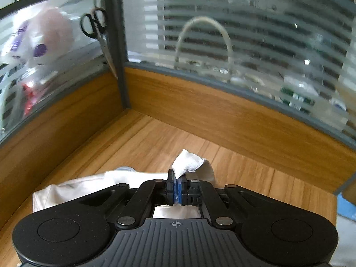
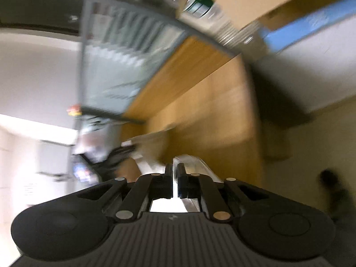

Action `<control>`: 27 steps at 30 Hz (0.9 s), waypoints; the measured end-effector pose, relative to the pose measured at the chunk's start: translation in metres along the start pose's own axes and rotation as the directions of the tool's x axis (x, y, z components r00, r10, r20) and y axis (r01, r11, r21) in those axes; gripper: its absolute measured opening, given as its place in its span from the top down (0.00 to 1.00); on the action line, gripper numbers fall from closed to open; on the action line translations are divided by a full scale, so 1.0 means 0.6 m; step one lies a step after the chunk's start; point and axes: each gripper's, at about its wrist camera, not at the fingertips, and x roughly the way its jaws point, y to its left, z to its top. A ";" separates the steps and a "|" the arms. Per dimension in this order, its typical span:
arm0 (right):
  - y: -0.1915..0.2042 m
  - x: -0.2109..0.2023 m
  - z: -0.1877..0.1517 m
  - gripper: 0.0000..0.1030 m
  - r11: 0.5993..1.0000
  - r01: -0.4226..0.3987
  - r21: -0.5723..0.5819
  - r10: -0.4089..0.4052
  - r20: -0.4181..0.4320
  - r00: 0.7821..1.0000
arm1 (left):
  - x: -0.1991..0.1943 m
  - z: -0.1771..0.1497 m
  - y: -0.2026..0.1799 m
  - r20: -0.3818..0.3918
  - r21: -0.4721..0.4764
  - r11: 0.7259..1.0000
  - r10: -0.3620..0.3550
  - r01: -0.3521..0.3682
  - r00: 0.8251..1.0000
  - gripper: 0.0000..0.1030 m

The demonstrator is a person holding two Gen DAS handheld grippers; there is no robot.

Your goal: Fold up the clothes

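A white garment lies on the wooden desk just under and left of my left gripper. That gripper is shut on a pinched corner of the fabric, which sticks up past its fingertips. The right wrist view is blurred and rolled on its side. There my right gripper has its jaws nearly together, with a strip of the white garment running between them and out past the tips. Most of the garment is hidden under both grippers.
Wood and frosted-glass partitions close off the desk corner ahead. Black-handled scissors hang on the partition post. A pale soft toy shows behind the left glass. A cardboard box and a blue item sit past the desk.
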 end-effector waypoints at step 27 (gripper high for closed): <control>-0.080 0.222 0.067 0.78 0.816 0.250 -0.522 -0.350 -0.100 0.932 | -0.078 -0.123 0.019 -0.212 0.027 1.000 -0.005 0.011 0.977 0.60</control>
